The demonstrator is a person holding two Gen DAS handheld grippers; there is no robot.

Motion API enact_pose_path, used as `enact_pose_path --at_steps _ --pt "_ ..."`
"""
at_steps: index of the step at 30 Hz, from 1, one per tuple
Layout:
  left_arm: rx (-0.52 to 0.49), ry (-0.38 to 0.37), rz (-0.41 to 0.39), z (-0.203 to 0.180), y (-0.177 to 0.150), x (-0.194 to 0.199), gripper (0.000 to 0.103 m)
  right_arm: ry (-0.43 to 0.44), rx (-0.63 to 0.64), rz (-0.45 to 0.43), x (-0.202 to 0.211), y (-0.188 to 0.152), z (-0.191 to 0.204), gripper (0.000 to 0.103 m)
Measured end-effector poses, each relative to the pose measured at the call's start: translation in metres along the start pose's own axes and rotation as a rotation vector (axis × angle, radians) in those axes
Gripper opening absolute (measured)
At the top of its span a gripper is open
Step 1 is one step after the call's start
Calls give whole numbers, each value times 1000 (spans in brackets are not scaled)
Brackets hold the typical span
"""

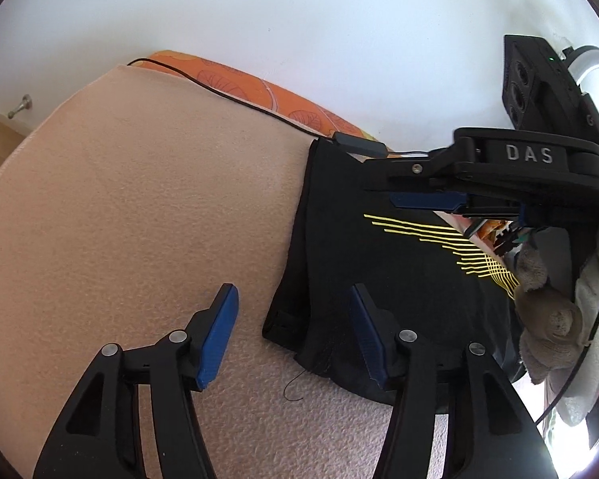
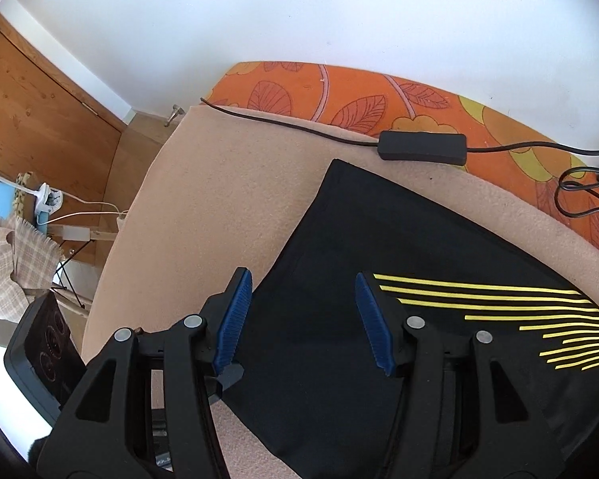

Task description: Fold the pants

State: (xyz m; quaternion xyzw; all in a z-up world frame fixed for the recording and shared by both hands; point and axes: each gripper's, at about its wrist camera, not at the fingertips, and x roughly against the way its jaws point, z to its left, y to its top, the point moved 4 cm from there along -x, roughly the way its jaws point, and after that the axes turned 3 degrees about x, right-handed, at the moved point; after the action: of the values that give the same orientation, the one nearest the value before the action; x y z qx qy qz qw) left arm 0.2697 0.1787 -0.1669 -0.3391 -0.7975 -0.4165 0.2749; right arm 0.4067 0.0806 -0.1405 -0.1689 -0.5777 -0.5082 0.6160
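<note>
Black pants with thin yellow lines lie folded flat on a beige blanket. In the left wrist view my left gripper stands open at the pants' near left corner; the cloth lies under and between the blue pads and neither pad presses on it. My right gripper reaches in from the right over the pants' far edge, seen side-on. In the right wrist view the right gripper is open above the pants, with only flat cloth below the gap between its pads.
A black cable with an inline box runs along the blanket's far edge, over an orange leaf-print cover against a white wall. A beige soft toy lies at the right. A chair with checked cloth stands off the left side.
</note>
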Motion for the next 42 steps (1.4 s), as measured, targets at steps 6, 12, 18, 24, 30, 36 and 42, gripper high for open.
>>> enact_pose_path --at_steps 6,12,18,24,30,36,42 --pt "27 -119 30 1 -1 -9 17 -50 -53 35 -25 22 -3 58" --pt "4 -181 10 -8 -3 -4 10 -151 -15 89 -48 35 6 58" --pt "-74 -195 4 -27 -7 -1 8 -275 40 153 -64 39 12 58" --pt "-85 -93 -26 -21 -4 9 11 -333 73 172 -68 39 18 47" --pt "-61 7 -20 -9 -2 4 38 -340 92 136 -60 34 12 8" --pt "-85 9 11 -20 3 -9 56 -236 25 102 -39 27 -7 7" --pt "-109 -37 6 -26 2 -13 54 -142 -12 41 -2 21 -19 7"
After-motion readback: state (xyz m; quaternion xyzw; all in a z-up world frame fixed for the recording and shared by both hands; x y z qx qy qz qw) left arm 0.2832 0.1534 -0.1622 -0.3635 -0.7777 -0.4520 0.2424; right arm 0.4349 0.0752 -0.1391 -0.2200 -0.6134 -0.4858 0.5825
